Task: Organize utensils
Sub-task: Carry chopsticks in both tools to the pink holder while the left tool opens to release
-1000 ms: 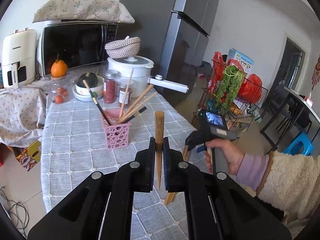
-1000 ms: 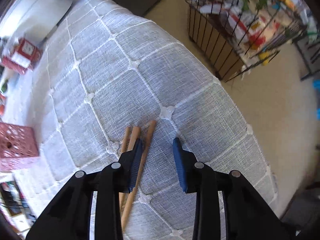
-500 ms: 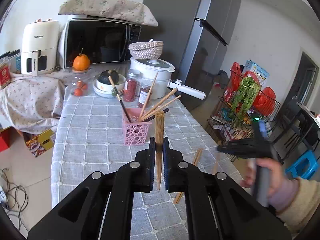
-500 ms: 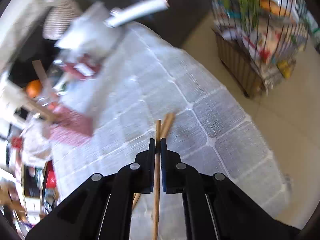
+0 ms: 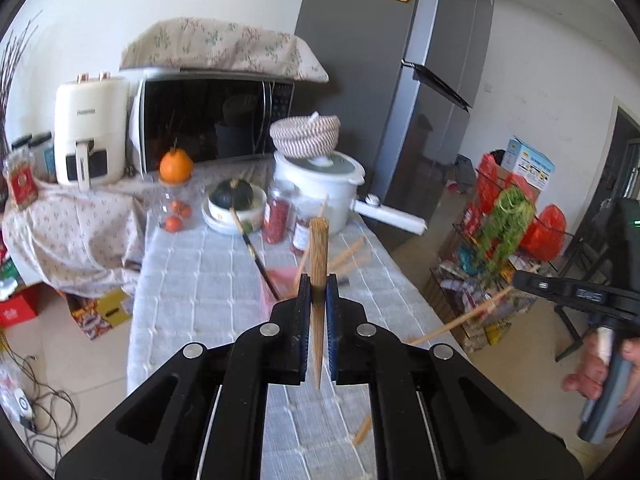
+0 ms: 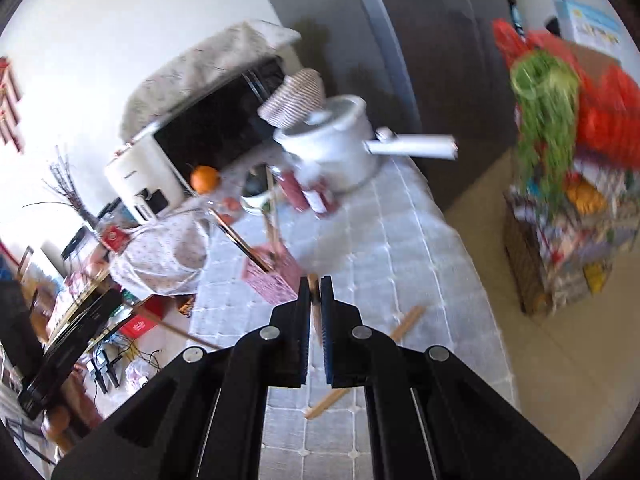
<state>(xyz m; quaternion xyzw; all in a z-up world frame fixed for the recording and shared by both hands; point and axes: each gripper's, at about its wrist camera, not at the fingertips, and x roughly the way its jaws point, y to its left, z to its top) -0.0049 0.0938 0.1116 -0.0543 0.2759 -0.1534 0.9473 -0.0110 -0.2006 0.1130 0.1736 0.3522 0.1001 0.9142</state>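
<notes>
My left gripper [image 5: 318, 286] is shut on a wooden chopstick [image 5: 319, 256] that stands upright between the jaws, held above the table. A pink holder [image 5: 278, 280] with several chopsticks sits on the table just beyond it, blurred. My right gripper [image 6: 315, 290] is shut on a thin wooden chopstick [image 6: 315, 304], lifted above the table; that chopstick also shows in the left wrist view [image 5: 460, 322]. More loose chopsticks [image 6: 406, 322] lie on the grey checked tablecloth [image 6: 400, 240]. The pink holder [image 6: 272, 280] is ahead and left of the right gripper.
A white rice cooker [image 5: 320, 190] with a woven basket on it, jars [image 5: 276, 218], a bowl with a squash [image 5: 234, 204], a microwave [image 5: 212, 120] and an air fryer [image 5: 88, 132] stand at the table's far end. A wire rack [image 5: 492, 248] stands right.
My right gripper closed on a chopstick from the table, lifted it and swung up toward the pink holder. My left gripper kept its chopstick and rose a little.
</notes>
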